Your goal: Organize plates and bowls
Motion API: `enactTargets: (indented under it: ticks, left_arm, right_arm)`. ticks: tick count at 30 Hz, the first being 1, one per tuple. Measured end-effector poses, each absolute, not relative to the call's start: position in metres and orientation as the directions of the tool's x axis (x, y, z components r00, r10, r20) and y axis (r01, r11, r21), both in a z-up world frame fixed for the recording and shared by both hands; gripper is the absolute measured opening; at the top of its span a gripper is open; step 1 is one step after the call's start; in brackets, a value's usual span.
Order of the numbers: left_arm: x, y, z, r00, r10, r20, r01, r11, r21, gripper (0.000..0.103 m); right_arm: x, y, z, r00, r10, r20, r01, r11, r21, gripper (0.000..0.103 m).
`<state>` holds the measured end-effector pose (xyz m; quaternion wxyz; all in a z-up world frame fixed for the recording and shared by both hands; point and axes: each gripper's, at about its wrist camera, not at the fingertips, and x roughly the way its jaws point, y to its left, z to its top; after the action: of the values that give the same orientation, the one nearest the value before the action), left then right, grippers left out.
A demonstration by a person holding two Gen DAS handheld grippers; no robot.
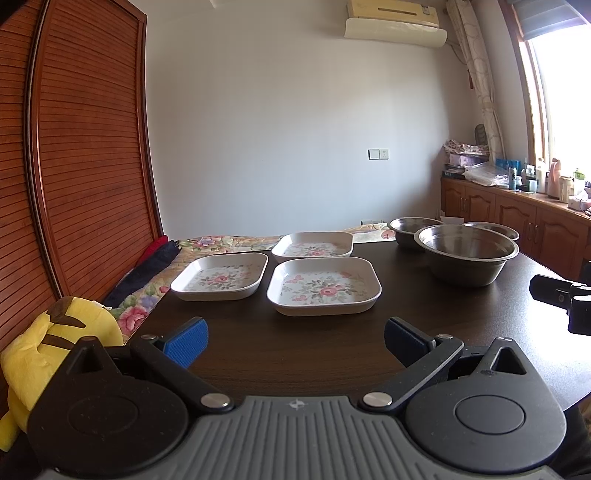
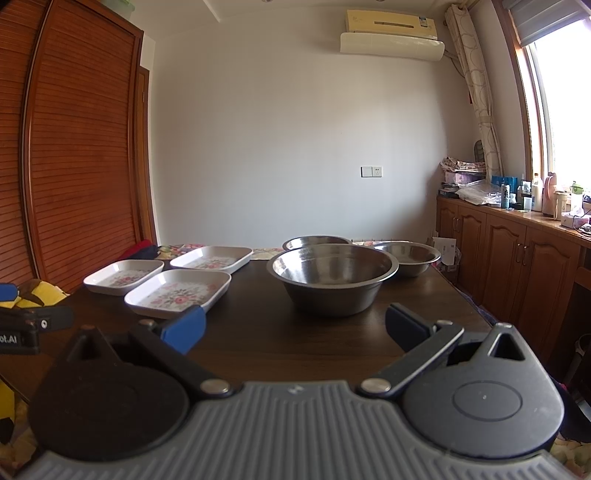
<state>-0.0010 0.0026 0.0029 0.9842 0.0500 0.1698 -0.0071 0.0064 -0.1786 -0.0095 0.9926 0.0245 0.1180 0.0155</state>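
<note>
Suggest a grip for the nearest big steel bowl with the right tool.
Probably pinch the near rim of the large stainless-steel bowl, one finger inside and one outside, coming straight in from the front. It stands upright on the dark wooden table, its thin flared lip faces the open right tool, and its wall looks too wide to span. Two smaller steel bowls crowd the far side.

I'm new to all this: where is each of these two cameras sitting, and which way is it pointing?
Left wrist view: rides on the left tongs, low at the dark table's near edge, facing three floral plates; its own open blue-padded fingers show, plus the other tool at right.
Right wrist view: rides on the right tongs, facing the big steel bowl; its open fingers show.
Shared: the plates, three steel bowls, table, white wall, air conditioner.
</note>
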Motion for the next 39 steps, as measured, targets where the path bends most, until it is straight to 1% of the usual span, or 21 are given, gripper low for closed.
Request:
enactTargets:
  ticks: [39]
  left_arm:
    - [-0.0025,0.0027,0.0047,0.942,0.002,-0.336,0.032,0.995,0.096,0.103]
  right_arm:
    - [0.0037,-0.1815,-0.0100,0.972,0.038,-0.234,-0.026,0.998,0.054,0.103]
